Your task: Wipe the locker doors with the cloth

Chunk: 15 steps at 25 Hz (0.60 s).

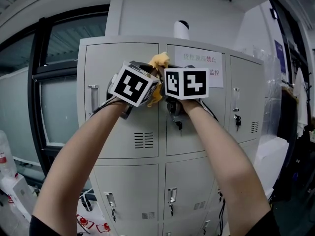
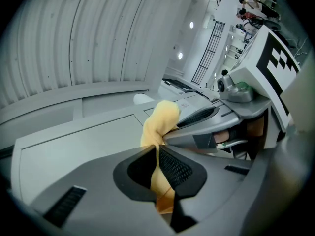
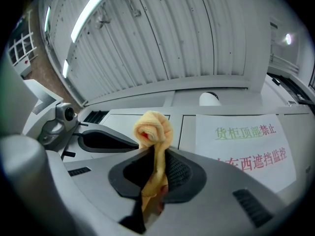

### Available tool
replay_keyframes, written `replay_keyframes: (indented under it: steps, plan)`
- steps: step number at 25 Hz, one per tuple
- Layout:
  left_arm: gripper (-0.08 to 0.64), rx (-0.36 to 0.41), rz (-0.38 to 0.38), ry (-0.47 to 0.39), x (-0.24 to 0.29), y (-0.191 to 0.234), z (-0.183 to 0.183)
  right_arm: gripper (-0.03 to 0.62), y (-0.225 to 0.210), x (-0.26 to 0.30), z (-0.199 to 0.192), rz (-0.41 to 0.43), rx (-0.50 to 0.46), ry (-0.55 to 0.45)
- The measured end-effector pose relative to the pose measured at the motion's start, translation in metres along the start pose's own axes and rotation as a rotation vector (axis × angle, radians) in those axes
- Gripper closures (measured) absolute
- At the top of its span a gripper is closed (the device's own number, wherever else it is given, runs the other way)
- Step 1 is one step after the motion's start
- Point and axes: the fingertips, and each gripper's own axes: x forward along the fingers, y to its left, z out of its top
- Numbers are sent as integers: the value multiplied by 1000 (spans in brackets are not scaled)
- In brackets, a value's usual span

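Both grippers are up at the top row of the lockers (image 1: 129,181), close together, near the seam between the left door (image 1: 123,127) and the middle door (image 1: 194,132). The left hand-held gripper (image 2: 158,168) has its jaws pressed onto the yellow cloth (image 3: 153,128), and the right hand-held gripper (image 3: 155,173) pinches the same cloth. It is a tight wad, with a rolled knob sticking out past the jaws. Cloth-to-door contact can't be told from any view, so wiping looks barely started. As bunched, only the knob would touch, which is a poor wipe. Better for one gripper to ease off, or for the two to pull apart, so a flat patch faces the metal. Then press that patch on the door and run overlapping strokes from the top edge down, one door at a time. Press lightly so the jaw tips don't scrape the paint. Watch the paper notice (image 3: 251,151) on the middle door, since a wipe could peel or smear it; go around it. The handle (image 1: 93,98) on the left door and the key (image 1: 237,119) on the right door could snag the cloth, so lift over them.
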Motion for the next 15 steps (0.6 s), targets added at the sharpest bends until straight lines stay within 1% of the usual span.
replay_keyframes:
  steps: [5, 8, 11, 15]
  plan:
    - [525, -8, 6, 2, 0, 1, -3, 522, 1, 0, -1, -7, -2, 4]
    - [525, 13, 5, -6, 0, 0, -3, 522, 2, -2, 1, -11, -11, 4]
    - [525, 21, -7, -22, -7, 0, -4, 522, 11, -7, 4, 11, -32, -11]
    - [525, 8, -8, -31, -25, 9, -7, 522, 32, -9, 10, 51, -17, -21]
